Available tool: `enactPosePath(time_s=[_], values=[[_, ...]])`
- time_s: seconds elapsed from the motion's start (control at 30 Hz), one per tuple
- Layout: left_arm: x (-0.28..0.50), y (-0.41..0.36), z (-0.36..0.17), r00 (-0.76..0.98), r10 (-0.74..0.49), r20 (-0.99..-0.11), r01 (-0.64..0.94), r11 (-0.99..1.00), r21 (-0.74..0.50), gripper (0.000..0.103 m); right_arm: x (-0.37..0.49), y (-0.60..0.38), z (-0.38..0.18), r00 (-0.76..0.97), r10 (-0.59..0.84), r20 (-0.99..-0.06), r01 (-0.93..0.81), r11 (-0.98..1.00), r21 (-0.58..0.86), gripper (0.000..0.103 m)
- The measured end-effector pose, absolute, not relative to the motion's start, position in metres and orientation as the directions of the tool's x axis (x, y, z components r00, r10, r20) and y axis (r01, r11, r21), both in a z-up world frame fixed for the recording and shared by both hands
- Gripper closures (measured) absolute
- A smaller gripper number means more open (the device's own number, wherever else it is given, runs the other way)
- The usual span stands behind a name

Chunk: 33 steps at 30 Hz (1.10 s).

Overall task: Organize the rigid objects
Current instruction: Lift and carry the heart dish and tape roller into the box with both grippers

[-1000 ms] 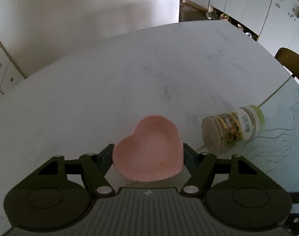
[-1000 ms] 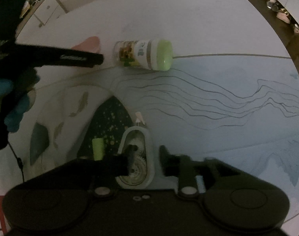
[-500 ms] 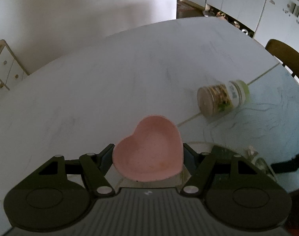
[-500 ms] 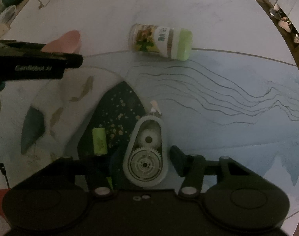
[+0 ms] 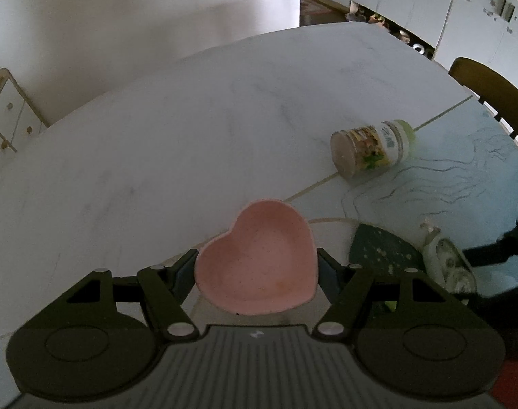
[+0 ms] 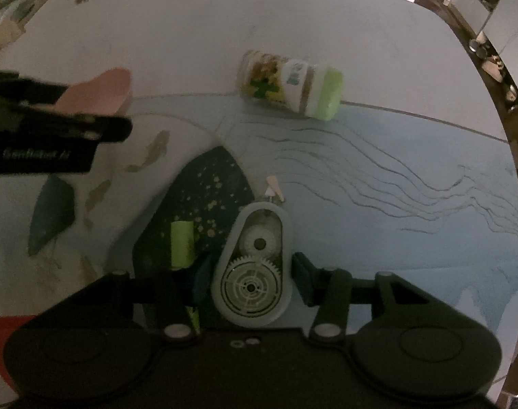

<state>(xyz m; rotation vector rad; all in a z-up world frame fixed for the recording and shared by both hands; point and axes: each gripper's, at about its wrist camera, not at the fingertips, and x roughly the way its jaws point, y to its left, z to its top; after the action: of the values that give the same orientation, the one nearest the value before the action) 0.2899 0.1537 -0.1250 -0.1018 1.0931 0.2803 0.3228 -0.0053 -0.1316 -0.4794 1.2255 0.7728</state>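
Rigid objects are spread over a marble table (image 5: 177, 143), whose far half lies bare and open to its curved edge, while a printed mat (image 6: 395, 156) covers the near part. A jar (image 5: 371, 150) lies on its side at the mat's border, farther off in the left view than a second earlier. The heart-shaped pink dish (image 5: 259, 266) is clamped in the left gripper (image 5: 257, 269); the right gripper (image 6: 250, 272), jaws just closing, straddles a correction-tape dispenser (image 6: 252, 269), pad contact unclear, with a green cylinder (image 6: 181, 245) beside, partly hidden.

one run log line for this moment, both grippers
left gripper: shut on pink heart-shaped dish | right gripper: closing around white correction tape dispenser, small gap at one pad | green-lidded jar: on its side
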Motion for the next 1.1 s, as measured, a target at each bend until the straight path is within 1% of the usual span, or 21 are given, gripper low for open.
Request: enactPosePath(time_s=[0.23, 0.6, 0.87, 1.1], values=[[0.272, 0.148, -0.101, 0.445, 0.160, -0.881, -0.255, 0.966, 0.046, 0.031, 0.319, -0.036, -0.108, 0.151, 0.304, -0.941, -0.733, 0.673, 0.099, 0.054], [0.236, 0.118, -0.046, 0.507, 0.128, -0.852, -0.173, 0.984, 0.044, 0.032, 0.279, -0.078, -0.056, 0.197, 0.369, -0.908, -0.748, 0.655, 0.104, 0.054], [0.203, 0.082, -0.014, 0.547, 0.064, -0.835, -0.069, 0.997, 0.032, 0.031, 0.243, -0.106, -0.025, 0.232, 0.398, -0.888, -0.746, 0.658, 0.101, 0.053], [0.176, 0.055, 0.000, 0.562, -0.001, -0.827, 0.017, 1.000, 0.011, 0.031, 0.215, -0.129, -0.009, 0.250, 0.414, -0.875, -0.733, 0.672, 0.108, 0.053]])
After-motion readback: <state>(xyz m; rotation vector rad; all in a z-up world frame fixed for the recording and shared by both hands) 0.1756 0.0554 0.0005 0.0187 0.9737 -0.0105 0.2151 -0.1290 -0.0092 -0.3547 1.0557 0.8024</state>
